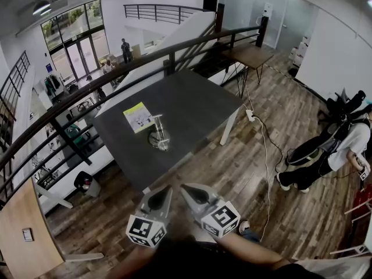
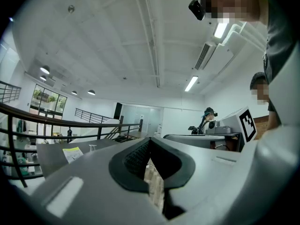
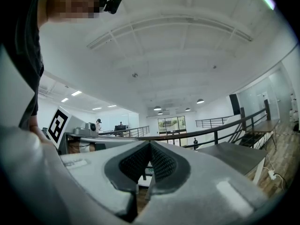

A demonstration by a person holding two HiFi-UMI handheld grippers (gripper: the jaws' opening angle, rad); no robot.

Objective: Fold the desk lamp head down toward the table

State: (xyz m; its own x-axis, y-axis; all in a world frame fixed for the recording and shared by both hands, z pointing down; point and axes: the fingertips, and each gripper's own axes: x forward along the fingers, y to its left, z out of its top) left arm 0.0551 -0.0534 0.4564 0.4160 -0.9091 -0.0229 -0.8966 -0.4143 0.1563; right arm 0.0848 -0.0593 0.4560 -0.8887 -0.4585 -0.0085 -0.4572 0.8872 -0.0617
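table (image 1: 195, 103): dark grey, in the middle of the head view.
left gripper (image 1: 168, 189): jaws closed together, empty, at 6 o'clock off the table's near edge.
right gripper (image 1: 185, 188): jaws pressed together, holding nothing, just beside the left gripper.
booklet (image 1: 138, 117): yellow-green, flat on the table's left part.
desk lamp (image 1: 158, 136): on the table at 5 o'clock of the booklet, well apart from the jaws.

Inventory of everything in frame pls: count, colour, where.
table: 1, dark grey, centre of head view
desk lamp: 1, silver, on the table's near left part
leaflet: 1, yellow and white, on the table beside the lamp
railing: 1, dark, behind the table
side table: 1, brown, far right by the railing
power strip: 1, white, on the wood floor right of the table
bystander: 1, white top, right edge
left gripper: 1, grey, jaws together, empty
right gripper: 1, grey, jaws together, empty
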